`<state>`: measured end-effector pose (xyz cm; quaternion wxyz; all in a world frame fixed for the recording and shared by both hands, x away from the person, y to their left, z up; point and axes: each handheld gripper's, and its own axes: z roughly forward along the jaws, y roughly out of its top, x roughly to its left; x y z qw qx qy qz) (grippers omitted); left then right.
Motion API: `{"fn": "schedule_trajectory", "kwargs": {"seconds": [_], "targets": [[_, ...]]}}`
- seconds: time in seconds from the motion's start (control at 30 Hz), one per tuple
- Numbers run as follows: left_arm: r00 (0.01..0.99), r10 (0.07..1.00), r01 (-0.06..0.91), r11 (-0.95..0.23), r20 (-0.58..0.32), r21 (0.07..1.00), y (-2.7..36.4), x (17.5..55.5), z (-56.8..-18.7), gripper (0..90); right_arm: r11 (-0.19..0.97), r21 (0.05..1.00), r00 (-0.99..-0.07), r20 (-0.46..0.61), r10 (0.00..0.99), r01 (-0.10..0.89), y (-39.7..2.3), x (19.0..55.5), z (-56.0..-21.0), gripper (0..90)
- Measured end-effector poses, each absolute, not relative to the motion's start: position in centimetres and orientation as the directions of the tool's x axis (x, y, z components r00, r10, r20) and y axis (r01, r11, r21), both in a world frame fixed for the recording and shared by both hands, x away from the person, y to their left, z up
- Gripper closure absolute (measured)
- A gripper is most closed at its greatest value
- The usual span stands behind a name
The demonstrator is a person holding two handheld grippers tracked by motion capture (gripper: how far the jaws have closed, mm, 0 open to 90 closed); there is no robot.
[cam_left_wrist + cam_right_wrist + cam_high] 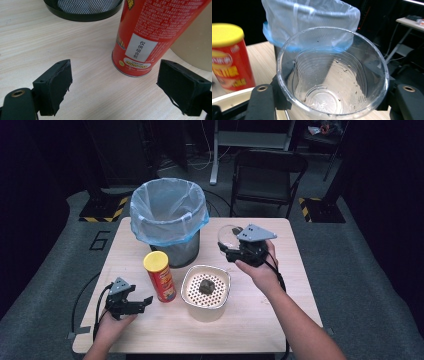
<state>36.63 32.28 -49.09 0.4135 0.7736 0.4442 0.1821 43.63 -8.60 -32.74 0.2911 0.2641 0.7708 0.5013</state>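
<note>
Right gripper [231,246], held in the person's right hand [260,270] above the far right part of the light wooden table [280,320], is clamped on one clear ribbed plastic cup [332,75]; its jaws press the cup wall from both sides. In the right gripper view the cup's mouth faces the camera, so its long axis runs along the jaws, and small dark specks cling to its inner wall. Left gripper [137,304], held in the left hand [114,322] at the near left of the table, has its jaws spread wide with nothing between them; in the left gripper view [113,85] the black pads [58,83] flank the base of one tall red cylindrical snack can with a yellow lid [159,276]. The can stands upright, long axis vertical, just beside the left gripper. Its white label panel carries Chinese characters, and a yellow band below reads roughly "minions"; the large yellow lettering higher up is not legible. One white perforated round bowl [189,285] sits at the table's centre, right of the can, with one dark lump [206,286] inside. One black mesh waste bin lined with a pale blue plastic bag [167,215] stands upright at the far side. A "6" [99,240] is marked on the grey floor at left.
</note>
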Motion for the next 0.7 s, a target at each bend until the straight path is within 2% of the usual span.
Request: {"fn": "schedule_trajectory", "kwargs": {"seconds": [0.17,0.47,0.7], "targets": [[0.536,0.839,0.544,-0.264,-0.089,0.796,32.2,36.6,-49.3,12.2,0.322,0.935,-0.695,-0.132,0.707,0.149,-7.9,45.1,-29.5,34.3],[0.529,0.843,0.563,-0.265,-0.095,0.783,32.4,36.8,-49.8,12.5,0.297,0.938,-0.697,-0.093,0.711,0.177,-6.7,46.3,-25.9,34.2],[0.487,0.868,0.594,-0.249,-0.095,0.765,33.1,37.3,-50.4,13.1,0.281,0.94,-0.702,-0.069,0.709,0.192,-5.7,47.3,-23.8,33.9]]}}
